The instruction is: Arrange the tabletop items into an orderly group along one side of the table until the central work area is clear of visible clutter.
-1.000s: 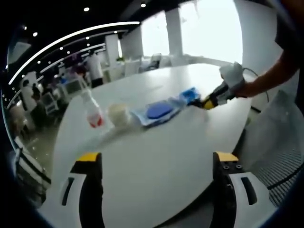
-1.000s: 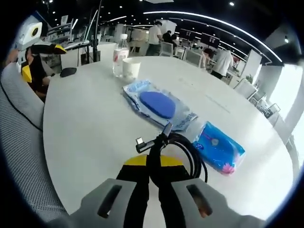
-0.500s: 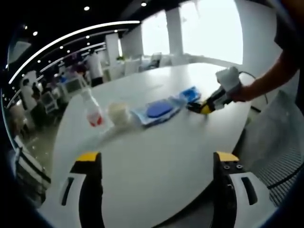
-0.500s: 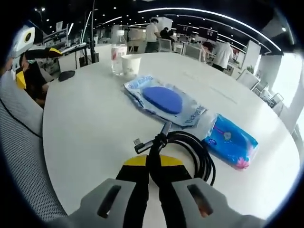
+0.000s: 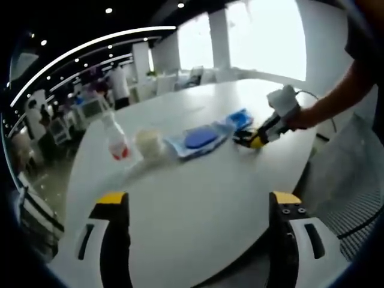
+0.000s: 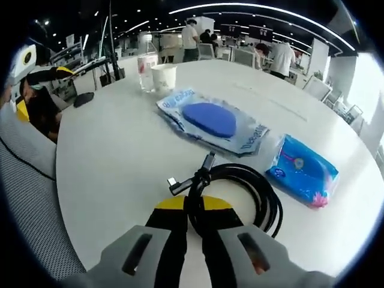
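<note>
1. Two jaws of the right claw [image 6: 193,211] are pinched on the black coiled cable [image 6: 243,195], at the bound neck where its plugs leave the loop. That neck looks like the best hold, since the coil is soft and light and would likely flop or unwind if taken by a single strand.
2. From the claw, the two plug ends point up and left toward the blue pad packet [image 6: 213,122]; the loop lies flat on the counter [image 6: 114,162], bulging right toward the blue tissue pack [image 6: 303,171].
3. Beyond these, the packet's long axis runs toward the paper cup [image 6: 164,77] and the water bottle [image 6: 147,66], all roughly in one row.
4. Left claw [image 5: 198,201] stands wide apart, holding nothing, above the counter's near edge, well apart from the row.
</note>
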The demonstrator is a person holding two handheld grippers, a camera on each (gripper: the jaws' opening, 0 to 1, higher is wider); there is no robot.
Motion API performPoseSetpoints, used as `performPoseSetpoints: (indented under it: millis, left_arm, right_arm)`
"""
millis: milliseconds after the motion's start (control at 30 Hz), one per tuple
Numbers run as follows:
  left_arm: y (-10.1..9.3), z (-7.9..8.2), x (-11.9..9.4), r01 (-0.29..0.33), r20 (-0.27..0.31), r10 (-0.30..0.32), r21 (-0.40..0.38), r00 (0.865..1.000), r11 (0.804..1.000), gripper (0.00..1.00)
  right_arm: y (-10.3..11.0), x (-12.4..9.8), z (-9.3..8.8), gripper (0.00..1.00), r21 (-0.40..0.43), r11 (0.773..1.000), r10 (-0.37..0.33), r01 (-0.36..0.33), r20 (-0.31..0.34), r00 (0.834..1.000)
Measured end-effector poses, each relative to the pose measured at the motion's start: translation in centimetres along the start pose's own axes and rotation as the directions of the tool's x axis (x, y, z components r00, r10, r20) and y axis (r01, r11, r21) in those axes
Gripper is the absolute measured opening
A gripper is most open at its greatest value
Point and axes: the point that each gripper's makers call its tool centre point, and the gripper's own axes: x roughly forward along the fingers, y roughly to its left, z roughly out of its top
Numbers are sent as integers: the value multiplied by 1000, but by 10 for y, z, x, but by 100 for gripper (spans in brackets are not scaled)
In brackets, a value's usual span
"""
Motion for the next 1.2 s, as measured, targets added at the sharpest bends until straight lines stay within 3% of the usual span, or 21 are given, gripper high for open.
performPoseSetpoints:
  millis: [100,300,667,933,1200]
  left_arm:
    - [0,0,0,2,0,-2,3,1000,1000,93]
    - [0,1,0,2,3,-2,2,1000,1000,93]
    - [-1,1,0,8,6,-8,8,1000,1000,93]
    - [-5,0,1,22,1,-22,18,1000,1000,93]
    - [-8,1,2,35,-3,-35,29,999,999,93]
  right_arm:
    - [1,0,-2,6,-9,1000,5,-5,-20,1000]
    - [0,-2,6,5,1,1000,8,-8,6,1000]
    - [-3,-28,24,10,19,1000,-16,14,77,997]
    - [-2,-54,26,24,99,995,-43,32,103,994]
    - [4,-79,25,42,112,992,-68,55,113,991]
